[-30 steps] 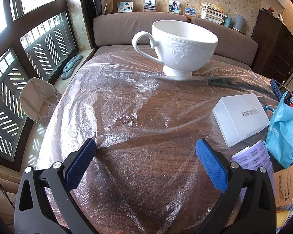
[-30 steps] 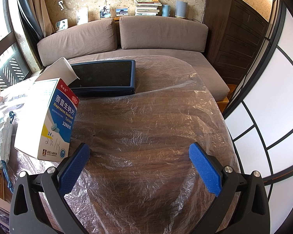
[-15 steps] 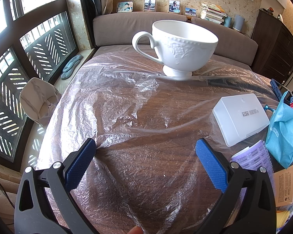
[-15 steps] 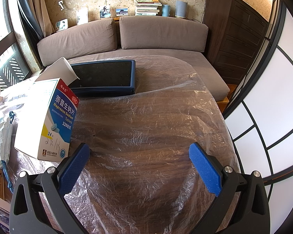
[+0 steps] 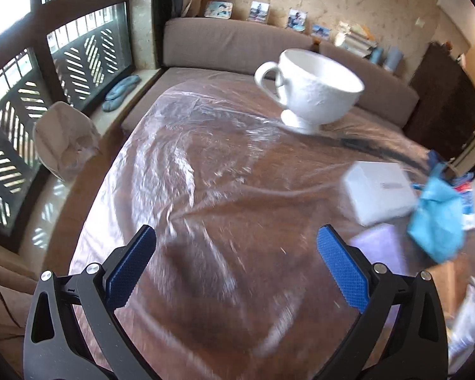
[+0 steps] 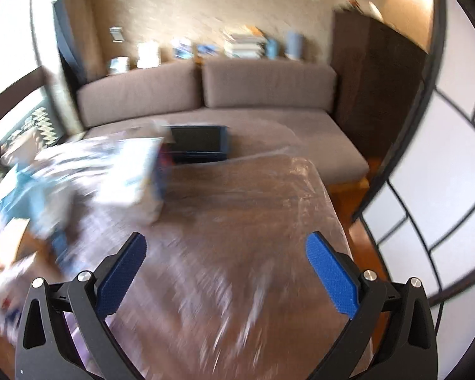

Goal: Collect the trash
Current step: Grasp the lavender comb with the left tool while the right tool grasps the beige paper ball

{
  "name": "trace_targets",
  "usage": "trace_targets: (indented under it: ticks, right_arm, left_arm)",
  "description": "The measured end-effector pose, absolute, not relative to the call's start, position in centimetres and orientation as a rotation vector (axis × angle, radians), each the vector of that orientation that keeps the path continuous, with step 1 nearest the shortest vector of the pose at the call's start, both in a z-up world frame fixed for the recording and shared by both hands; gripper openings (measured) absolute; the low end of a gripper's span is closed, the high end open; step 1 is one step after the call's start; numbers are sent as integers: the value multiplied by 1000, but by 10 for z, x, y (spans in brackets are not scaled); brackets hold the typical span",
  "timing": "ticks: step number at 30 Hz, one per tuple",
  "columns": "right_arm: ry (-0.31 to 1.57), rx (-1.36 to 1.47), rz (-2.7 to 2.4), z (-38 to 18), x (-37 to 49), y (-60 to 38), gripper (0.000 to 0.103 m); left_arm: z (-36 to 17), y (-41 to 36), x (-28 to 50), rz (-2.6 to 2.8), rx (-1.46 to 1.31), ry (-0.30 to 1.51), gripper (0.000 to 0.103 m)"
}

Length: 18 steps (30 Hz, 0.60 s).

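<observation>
My left gripper is open and empty above a wooden table covered in clear plastic film. To its right lie a white box, a crumpled blue bag and a purple item. My right gripper is open and empty above the same table. In the blurred right wrist view, a white and blue medicine box, the blue bag and a brown carton lie to its left.
A white footed cup stands at the table's far side. A dark blue tray sits at the far edge. A brown sofa runs behind, windows to the left, a dark cabinet and a paneled screen to the right.
Both grippers have risen and tilted, so both views are blurred and look down on the table from higher. The jaws stay open. Nothing was picked up.
</observation>
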State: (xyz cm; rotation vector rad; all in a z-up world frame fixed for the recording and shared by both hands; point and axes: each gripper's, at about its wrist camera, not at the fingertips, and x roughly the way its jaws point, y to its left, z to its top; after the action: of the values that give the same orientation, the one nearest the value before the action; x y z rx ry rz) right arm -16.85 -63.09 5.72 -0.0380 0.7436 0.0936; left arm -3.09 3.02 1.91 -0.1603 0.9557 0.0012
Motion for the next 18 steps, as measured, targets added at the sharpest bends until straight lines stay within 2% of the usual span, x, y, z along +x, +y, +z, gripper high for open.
trace_targets:
  ticks: [6, 14, 18]
  right_arm:
    - [704, -140, 331, 65, -252, -558, 99]
    - [689, -244, 432, 45, -286, -478, 99]
    - [722, -189, 438, 36, -286, -472, 99]
  left_arm:
    - [51, 2, -64, -55, -79, 868, 102]
    - [33, -23, -53, -174, -136, 965, 102]
    - [32, -43, -48, -195, -52, 950, 102]
